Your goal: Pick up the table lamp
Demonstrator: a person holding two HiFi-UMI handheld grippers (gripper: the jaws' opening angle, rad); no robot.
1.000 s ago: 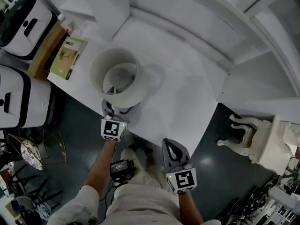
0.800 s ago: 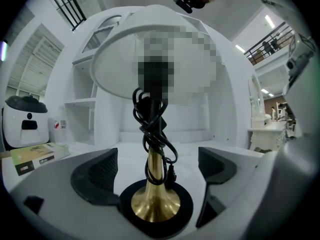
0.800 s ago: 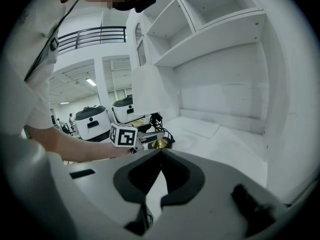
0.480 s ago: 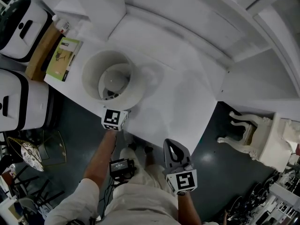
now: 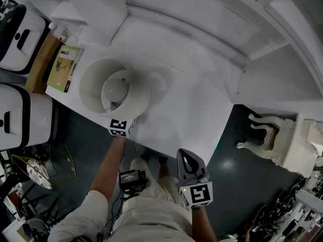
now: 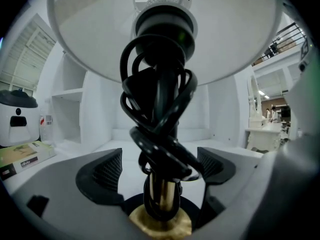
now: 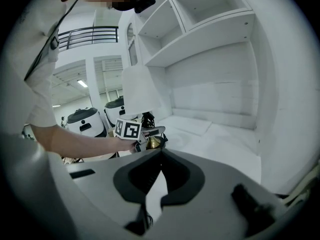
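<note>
1. The lamp point(image 5: 92, 92) stands on the white table point(image 5: 192, 110) near its front edge, towards the left end; a book point(image 5: 64, 68) lies just beside it on the left.
2. From above, its shade point(image 5: 136, 102) is a wide, pale, round drum, open at the top, with a round fitting inside.
3. In the left gripper view, the underside of the shade fills the top; a black socket sits below it; a black cord point(image 6: 155, 99) is wound in thick loops down a brass stem point(image 6: 161, 196), which ends in a brass collar on a dark base.
4. The left gripper point(image 6: 157, 166) reaches under the shade; its jaws stand apart on either side of the stem, with a gap showing on both sides.
5. The right gripper point(image 7: 161, 159) hangs off the table's front edge, well apart from the lamp; its jaws meet at the tips and hold nothing.
</note>
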